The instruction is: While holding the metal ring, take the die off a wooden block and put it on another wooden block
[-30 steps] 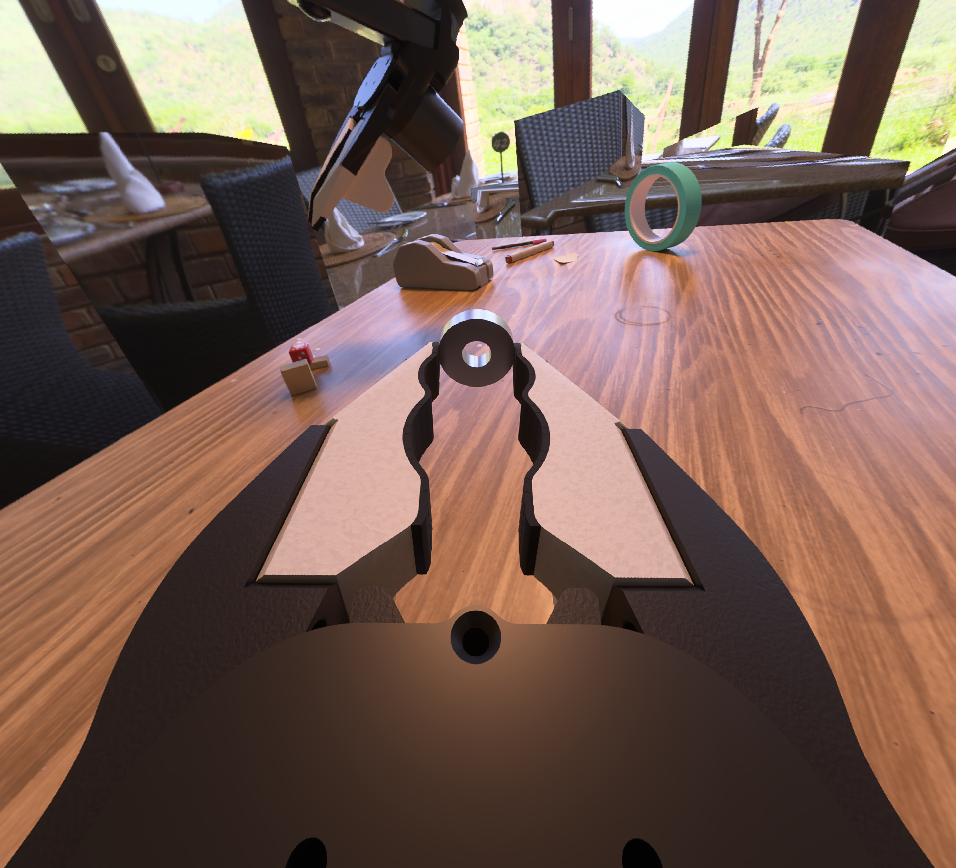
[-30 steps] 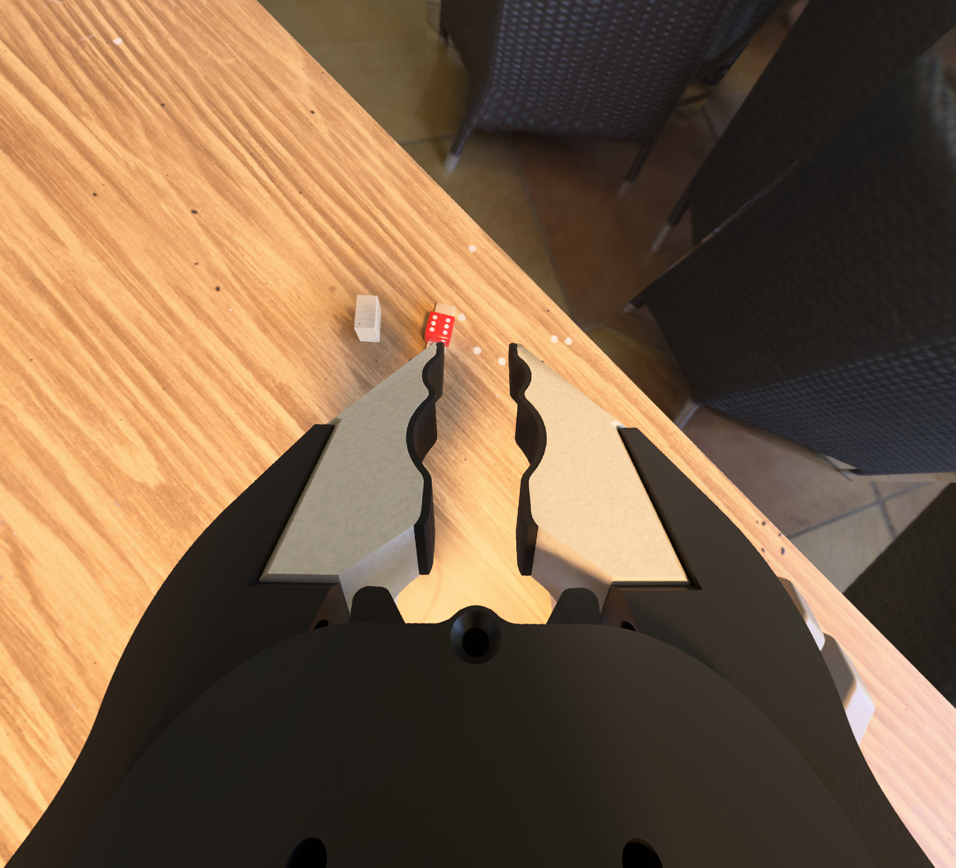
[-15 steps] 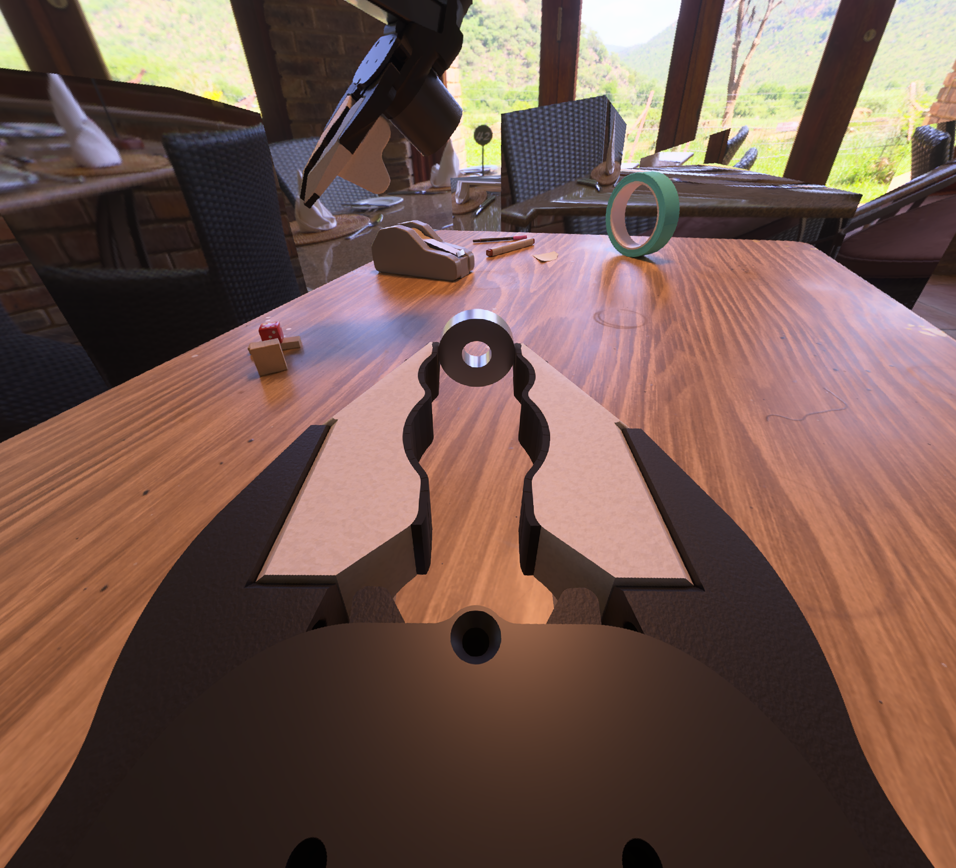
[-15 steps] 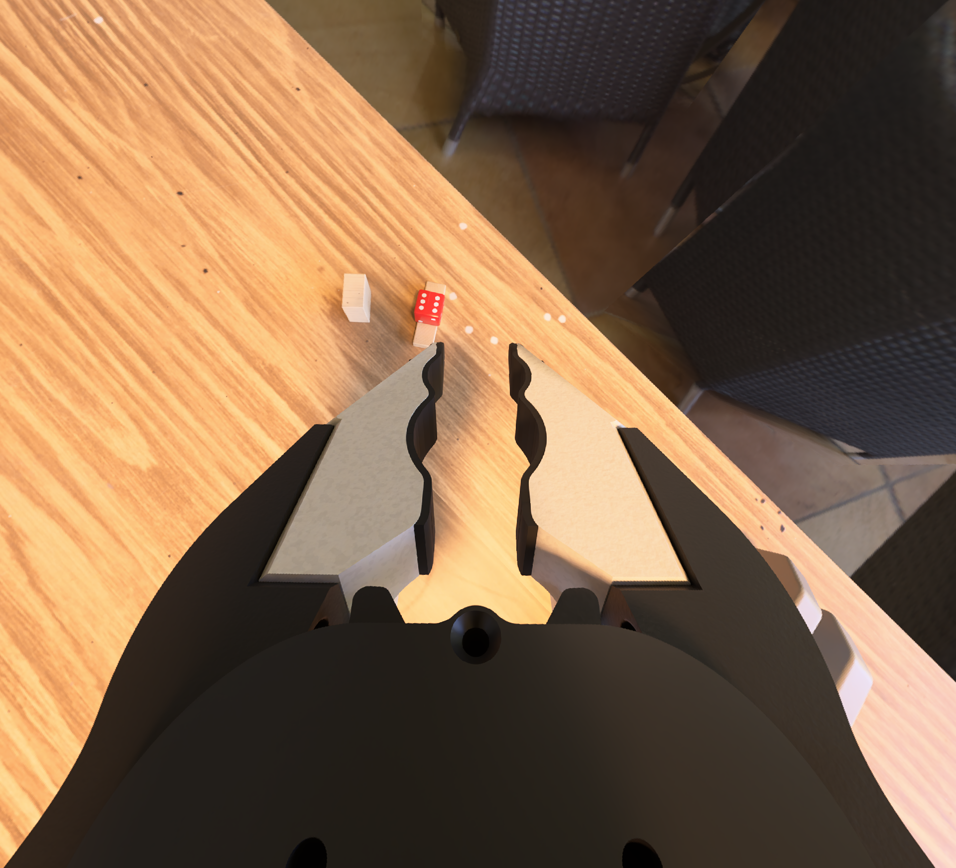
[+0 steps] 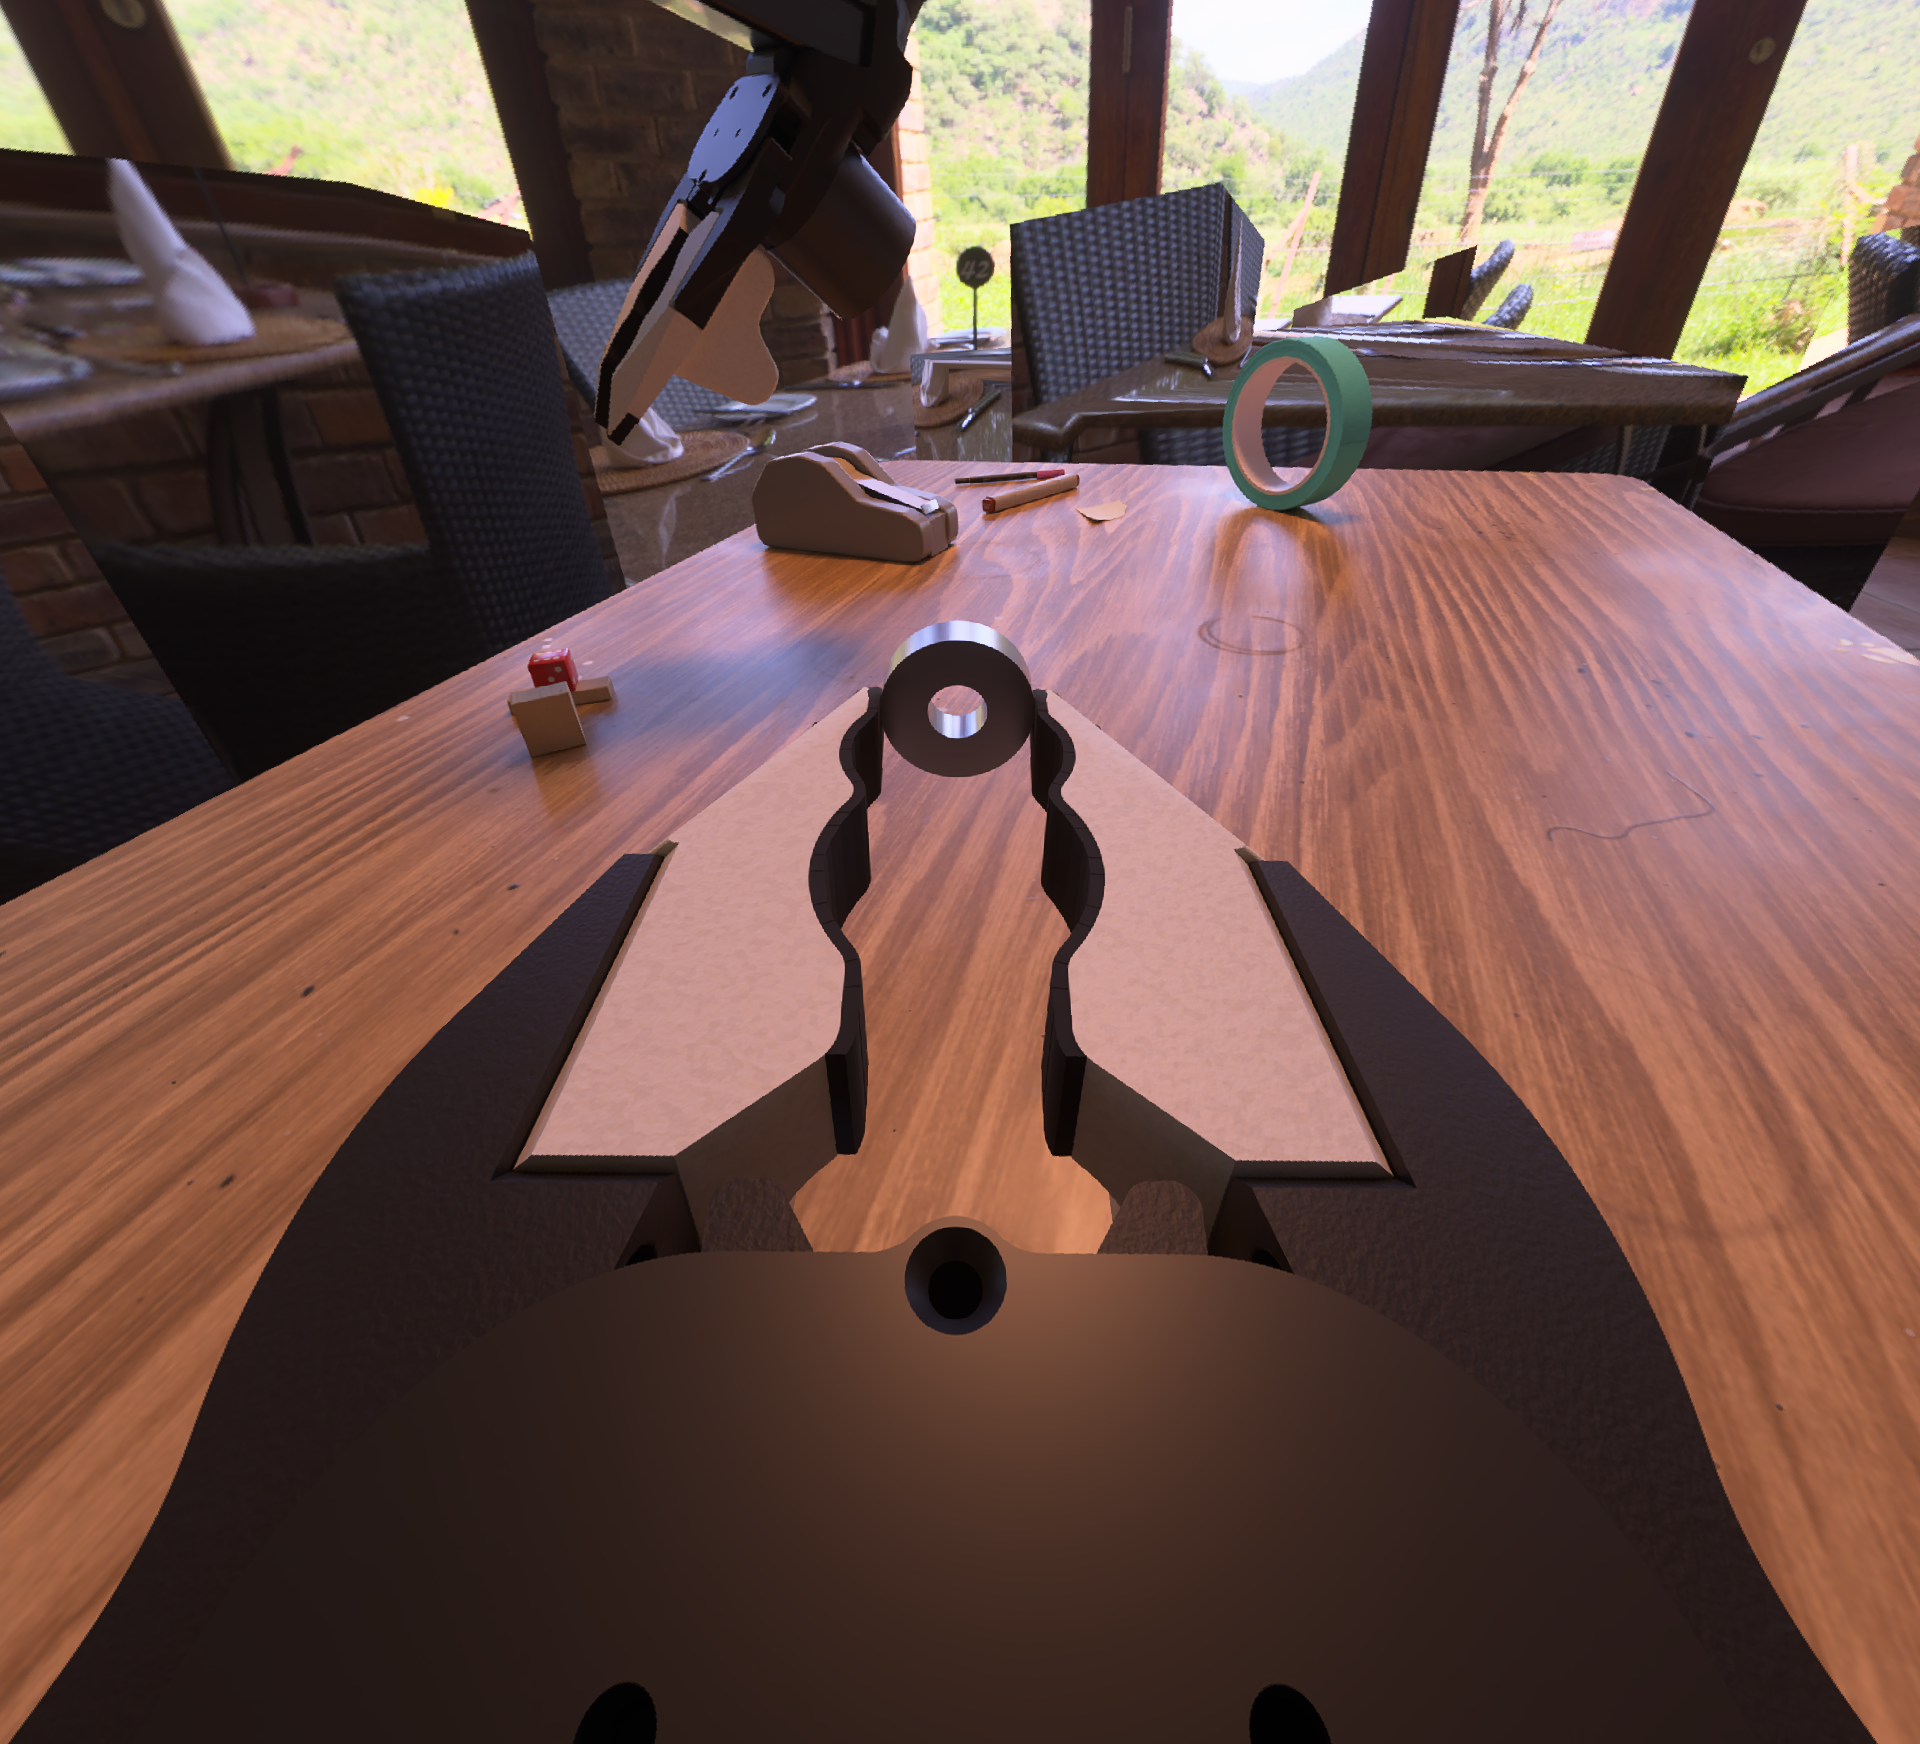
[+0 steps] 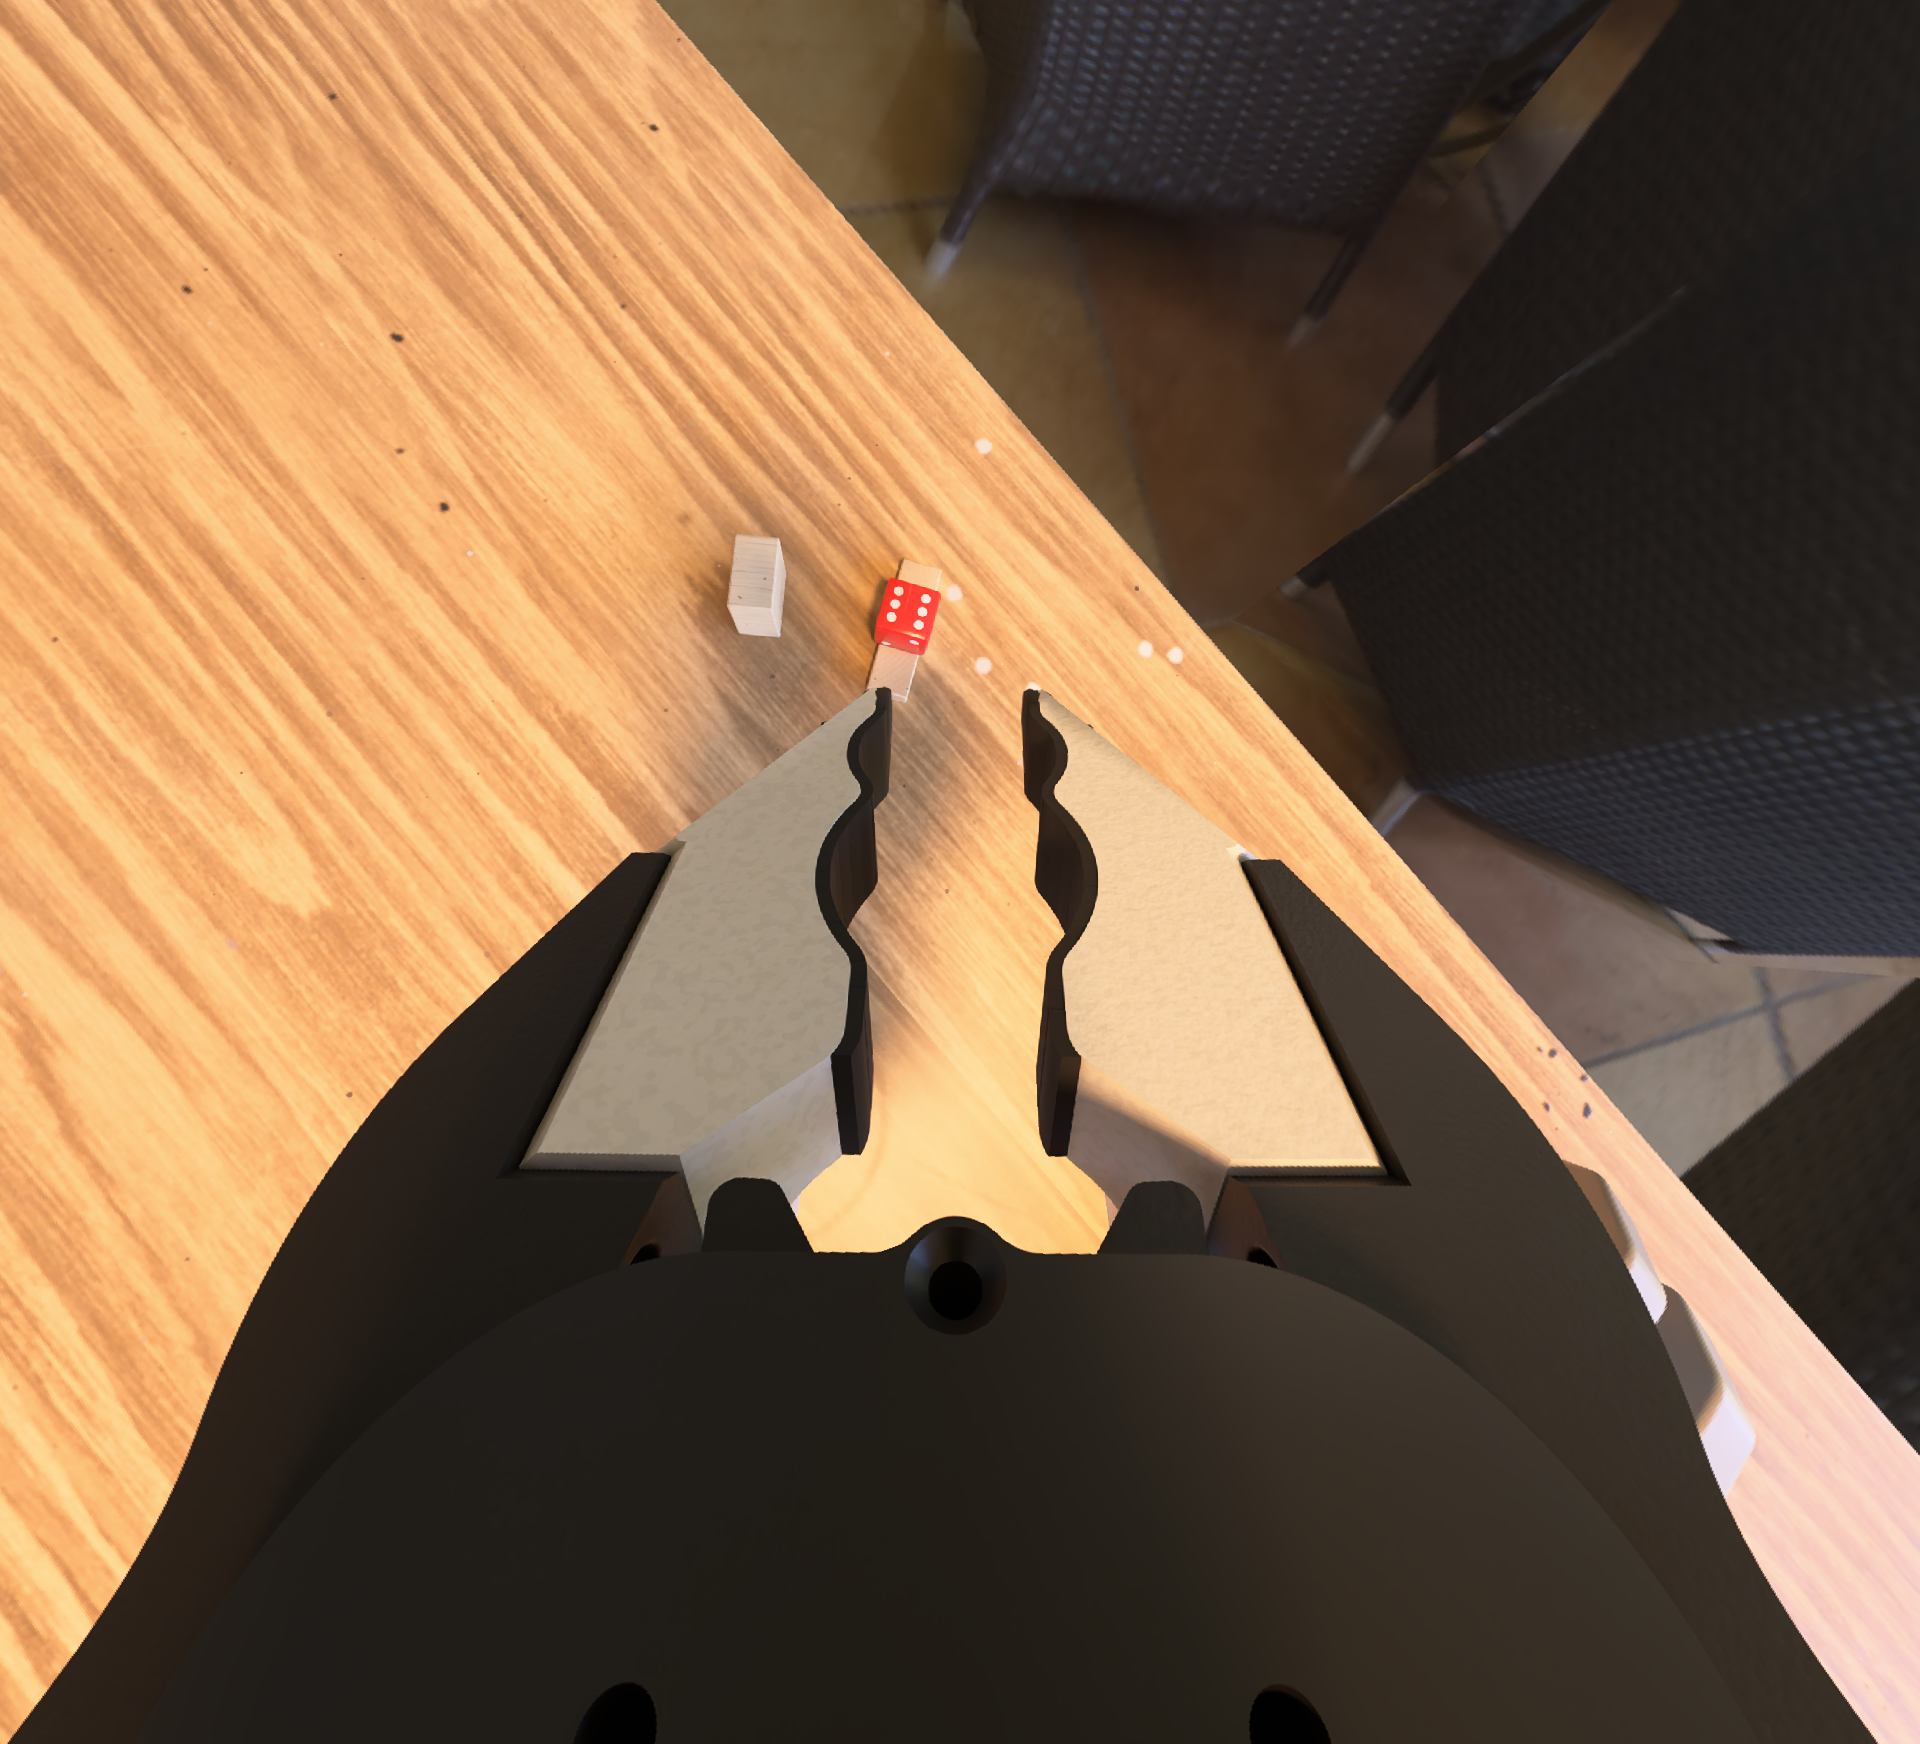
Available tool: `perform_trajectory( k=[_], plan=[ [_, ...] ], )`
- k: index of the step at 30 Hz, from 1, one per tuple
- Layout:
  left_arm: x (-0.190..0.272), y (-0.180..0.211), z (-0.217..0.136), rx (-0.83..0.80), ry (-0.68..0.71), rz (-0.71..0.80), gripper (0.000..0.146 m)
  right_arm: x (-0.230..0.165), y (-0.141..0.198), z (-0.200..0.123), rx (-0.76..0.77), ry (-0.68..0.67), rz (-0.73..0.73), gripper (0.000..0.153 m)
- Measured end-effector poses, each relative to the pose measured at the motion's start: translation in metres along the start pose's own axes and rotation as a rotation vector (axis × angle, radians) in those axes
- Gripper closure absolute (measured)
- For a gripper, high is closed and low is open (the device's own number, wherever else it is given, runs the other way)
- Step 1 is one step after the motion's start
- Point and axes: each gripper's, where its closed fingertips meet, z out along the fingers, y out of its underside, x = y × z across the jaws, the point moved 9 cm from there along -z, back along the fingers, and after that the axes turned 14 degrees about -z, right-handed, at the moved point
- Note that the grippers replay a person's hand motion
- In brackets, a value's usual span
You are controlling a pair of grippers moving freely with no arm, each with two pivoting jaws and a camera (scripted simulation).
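Note:
My left gripper [image 5: 956,715] is shut on the metal ring [image 5: 956,707], held upright just above the wooden table [image 5: 1455,863]. The red die [image 6: 906,616] sits on a flat wooden block [image 6: 896,674] near the table's edge. A second, taller wooden block [image 6: 756,585] stands a little to its left. My right gripper [image 6: 956,695] is open and empty, hovering above the table with its fingertips just short of the die. In the left wrist view the die [image 5: 551,668] and blocks [image 5: 549,720] lie at the left, with the right gripper [image 5: 686,375] high above them.
A tape dispenser [image 5: 852,508], pens [image 5: 1023,489] and a green tape roll [image 5: 1294,421] stand at the table's far end. Dark wicker chairs [image 6: 1299,11] stand past the table edge [image 6: 1195,655], close beside the die.
The right gripper has drawn back and up a little, so the die and blocks sit farther from its fingertips. The left gripper has swung slightly, still holding the ring.

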Motion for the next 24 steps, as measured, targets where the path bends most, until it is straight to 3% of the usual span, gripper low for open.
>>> perform_trajectory(
  k=[18, 24],
  plan=[
    [0.000, 0.000, 0.000, -0.003, -0.001, 0.003, 0.118, -0.005, -0.007, 0.010, -0.029, -0.022, -0.023, 0.128],
    [0.000, 0.000, 0.000, -0.003, 0.000, 0.006, 0.118, -0.009, -0.011, 0.018, -0.057, -0.034, -0.042, 0.111]
  ],
)
